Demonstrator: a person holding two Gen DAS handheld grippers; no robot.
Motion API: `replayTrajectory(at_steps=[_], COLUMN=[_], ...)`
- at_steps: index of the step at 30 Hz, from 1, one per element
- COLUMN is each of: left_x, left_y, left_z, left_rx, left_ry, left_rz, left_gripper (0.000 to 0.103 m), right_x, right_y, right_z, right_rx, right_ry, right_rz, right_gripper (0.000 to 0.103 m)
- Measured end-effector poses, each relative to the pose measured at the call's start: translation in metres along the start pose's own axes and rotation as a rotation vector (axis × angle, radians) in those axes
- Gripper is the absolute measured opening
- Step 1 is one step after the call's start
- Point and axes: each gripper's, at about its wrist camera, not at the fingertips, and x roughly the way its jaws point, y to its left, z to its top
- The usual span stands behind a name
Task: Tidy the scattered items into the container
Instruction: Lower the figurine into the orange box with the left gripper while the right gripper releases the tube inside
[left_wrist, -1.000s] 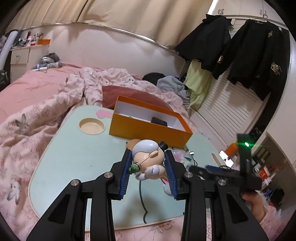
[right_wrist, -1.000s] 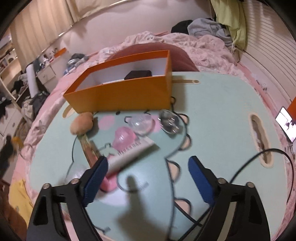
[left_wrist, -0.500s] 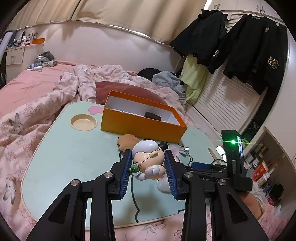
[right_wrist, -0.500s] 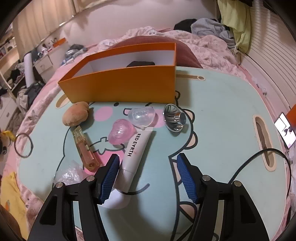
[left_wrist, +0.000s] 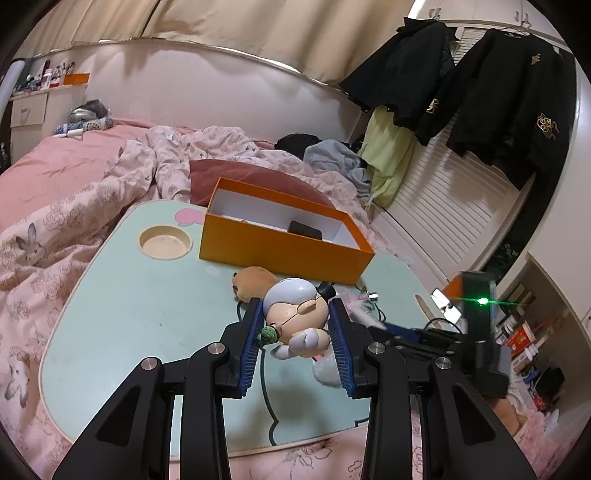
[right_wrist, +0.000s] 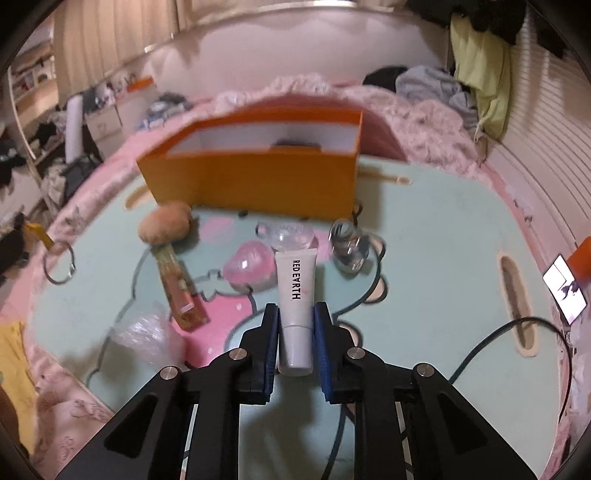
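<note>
My left gripper (left_wrist: 297, 328) is shut on a small doll figure (left_wrist: 295, 317) with a pale blue cap, held above the mint table (left_wrist: 122, 314). The open orange box (left_wrist: 284, 240) stands beyond it with a black item inside. My right gripper (right_wrist: 295, 325) is shut on a white cream tube (right_wrist: 296, 295), lifted off the table. The orange box (right_wrist: 255, 173) is ahead of it. On the table lie a pink jelly piece (right_wrist: 249, 264), a clear shell (right_wrist: 291, 236), a metal clip (right_wrist: 349, 247), a brown plush (right_wrist: 166, 223), an amber bottle (right_wrist: 181, 291) and crumpled plastic (right_wrist: 144, 332).
A round cup recess (left_wrist: 165, 242) sits at the table's far left. A black cable (right_wrist: 491, 339) runs across the table's right side near a slot (right_wrist: 515, 299). A key ring (right_wrist: 59, 266) hangs at the left. Pink bedding surrounds the table.
My right gripper has closed on the cream tube and turned it upright between the fingers. My left gripper, still holding the doll, has drawn back a little from the box.
</note>
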Motion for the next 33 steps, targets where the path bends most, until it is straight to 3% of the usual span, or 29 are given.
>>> replayTrajectory(at_steps=[6,12,19,25,33], left_x=[0.010,0.049,0.132,0.191,0.218], left_y=[-0.005,-0.017,-0.006,0.001,0.015], left_z=[0.026,0.076,0.122,0.132,0.136], left_rx=[0.024,0.112,0.091,0.110,0.079], left_ry=[0.006,0.013,0.130,0.219,0.257], left_rz=[0.002,0.036,0.059,0.152,0.208], left_gripper=[0.037,0.037,0.037,0.037,0.037], right_x=[-0.020,-0.013,0.034,0.067,0.090], right_y=[0.001,-0.002,-0.034,-0.031,-0.027], right_z=[0.014,0.061,0.124,0.148,0.159], right_rx=[-0.006,-0.011,0.080,0.075,0.077], right_ry=[-0.065,-0.099,-0.012,0.024,0.036], right_rz=[0.052,0.085,0.194,0.106,0.023], right_gripper=[0.018,0.018,0.018,0.018,0.019])
